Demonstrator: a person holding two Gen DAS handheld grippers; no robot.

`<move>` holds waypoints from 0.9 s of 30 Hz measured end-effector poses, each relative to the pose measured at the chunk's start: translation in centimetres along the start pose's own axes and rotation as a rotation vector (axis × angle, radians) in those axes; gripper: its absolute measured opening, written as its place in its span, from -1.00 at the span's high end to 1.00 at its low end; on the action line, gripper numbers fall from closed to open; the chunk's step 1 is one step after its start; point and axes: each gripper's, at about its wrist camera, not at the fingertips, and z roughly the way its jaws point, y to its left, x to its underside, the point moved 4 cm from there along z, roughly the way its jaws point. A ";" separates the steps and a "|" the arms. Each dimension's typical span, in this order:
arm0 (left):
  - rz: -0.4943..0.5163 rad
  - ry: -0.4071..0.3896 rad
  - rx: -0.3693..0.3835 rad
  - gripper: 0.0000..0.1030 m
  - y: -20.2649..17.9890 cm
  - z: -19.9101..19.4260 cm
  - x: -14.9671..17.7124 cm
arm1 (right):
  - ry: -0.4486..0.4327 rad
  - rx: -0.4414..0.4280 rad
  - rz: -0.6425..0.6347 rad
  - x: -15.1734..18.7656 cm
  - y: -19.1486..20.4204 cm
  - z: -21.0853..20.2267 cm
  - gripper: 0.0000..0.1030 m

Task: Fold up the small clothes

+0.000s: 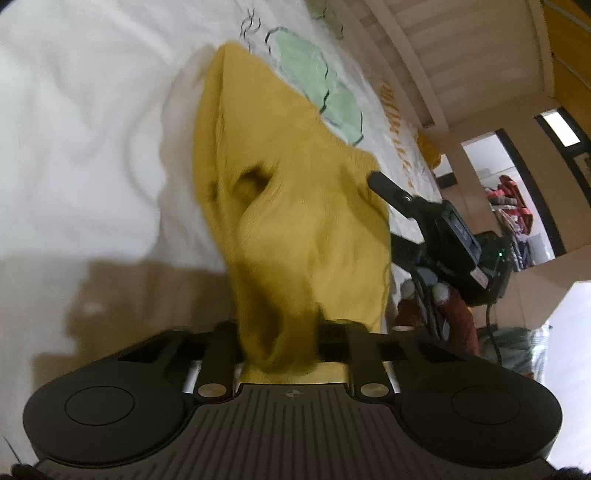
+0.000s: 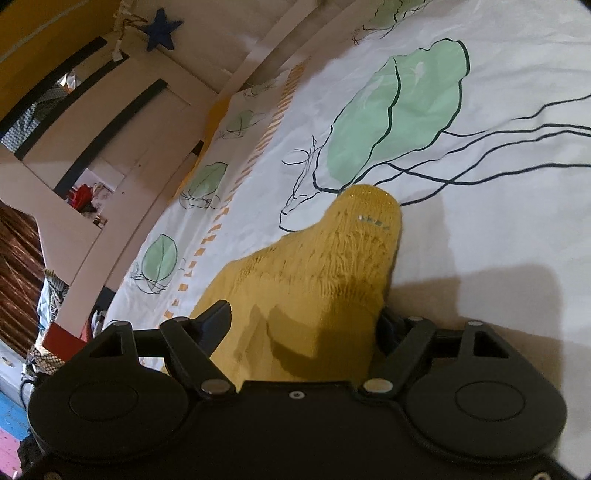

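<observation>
A mustard-yellow knit garment (image 1: 288, 206) hangs lifted over the white bedsheet (image 1: 74, 122), held at two places. My left gripper (image 1: 280, 343) is shut on one bunched edge of it. In the left wrist view my right gripper (image 1: 373, 181) grips the garment's far corner. In the right wrist view the yellow garment (image 2: 332, 273) drapes over and between the fingers of my right gripper (image 2: 306, 325), which is shut on it. The fingertips are hidden by the cloth in both views.
The sheet has green leaf prints (image 2: 399, 110) with dark outlines and an orange dashed stripe (image 2: 258, 147). A wooden bed frame (image 1: 424, 55) runs along the far side. A doorway with hanging clothes (image 1: 513, 206) is at right. A blue star (image 2: 162, 29) hangs on the wall.
</observation>
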 end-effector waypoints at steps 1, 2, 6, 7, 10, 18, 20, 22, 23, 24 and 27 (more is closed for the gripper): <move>-0.006 -0.001 0.007 0.73 -0.1 0.2 0.0 | 0.005 0.035 -0.010 0.1 0.0 0.1 -0.15; -0.009 -0.004 0.018 0.74 -0.3 0.2 0.1 | 0.015 0.072 -0.021 0.1 0.1 0.1 0.21; -0.009 -0.009 0.072 0.74 -1.6 -0.7 0.8 | 0.008 0.101 -0.003 0.2 1.1 -1.2 0.25; -0.006 -0.004 0.074 0.74 -2.0 -0.8 1.2 | 0.009 0.108 -0.006 0.3 1.5 -1.7 0.25; -0.011 0.017 0.092 0.74 -2.8 -1.3 2.7 | 0.031 0.129 -0.003 1.1 2.5 -3.4 0.26; 0.006 0.092 0.131 0.74 -4.8 -2.6 9.4 | 0.102 0.208 0.051 6.6 3.6 -9.6 0.25; 0.015 0.104 0.130 0.74 -5.2 -2.8 11.0 | 0.111 0.218 0.069 8.1 3.8 -11.3 0.25; 0.014 0.111 0.134 0.74 -5.4 -2.9 12.6 | 0.116 0.223 0.080 9.4 4.0 -13.0 0.25; 0.012 0.112 0.134 0.74 -5.4 -2.9 13.3 | 0.117 0.229 0.076 10.1 4.0 -13.8 0.25; 0.016 0.108 0.125 0.73 -5.4 -2.8 13.8 | 0.115 0.239 0.070 10.6 4.1 -14.3 0.24; 0.091 0.072 0.014 0.65 -5.3 -2.7 15.1 | 0.076 0.296 0.040 11.6 3.8 -15.6 0.15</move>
